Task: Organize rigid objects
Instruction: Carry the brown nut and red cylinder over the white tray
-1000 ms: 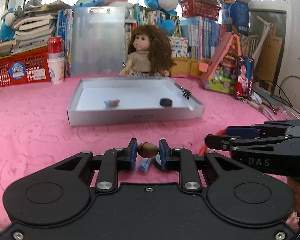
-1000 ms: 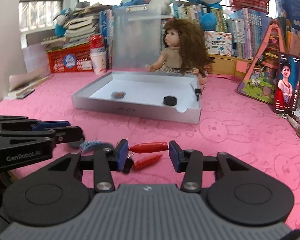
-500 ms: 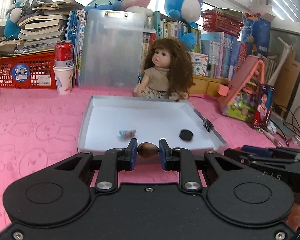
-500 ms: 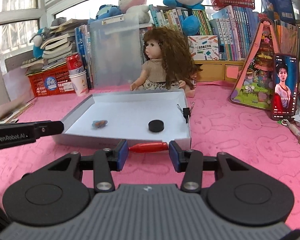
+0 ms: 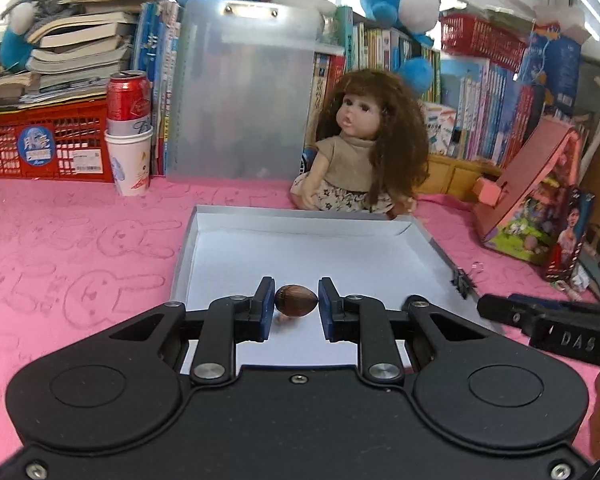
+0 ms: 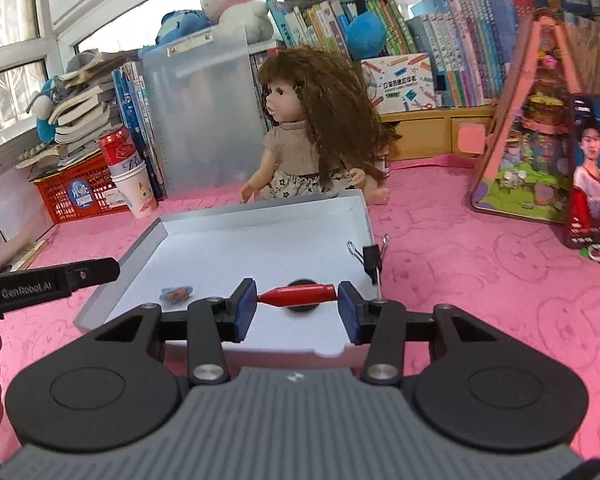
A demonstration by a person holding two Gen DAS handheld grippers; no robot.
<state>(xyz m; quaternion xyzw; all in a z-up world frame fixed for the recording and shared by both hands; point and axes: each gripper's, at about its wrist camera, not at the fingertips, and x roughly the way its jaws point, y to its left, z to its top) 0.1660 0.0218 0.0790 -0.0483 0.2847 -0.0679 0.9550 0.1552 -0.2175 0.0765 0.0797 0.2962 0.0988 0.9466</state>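
My left gripper (image 5: 296, 300) is shut on a small brown oval nut (image 5: 296, 300) and hangs over the near part of the shallow grey tray (image 5: 432, 246). My right gripper (image 6: 298, 295) is shut end to end on a red cone-tipped piece (image 6: 298, 295) above the tray's (image 6: 260, 212) front right area. On the tray floor lie a small blue and orange item (image 6: 176, 293) and a black disc (image 6: 302, 309), the disc half hidden behind the red piece. A black binder clip (image 6: 371, 259) is clamped on the tray's right wall. The left gripper's arm (image 6: 48, 286) shows at the left edge.
A doll (image 5: 364, 148) sits just behind the tray, with an upright clear clipboard (image 5: 240, 92) to its left. A red can in a paper cup (image 5: 130, 136) and a red basket (image 5: 40, 144) stand at the back left. A pink house-shaped box (image 6: 528, 128) stands right.
Both grippers have moved forward from the table's near edge to over the tray, each still holding its object. The loose items on the cloth in front have dropped out of view.
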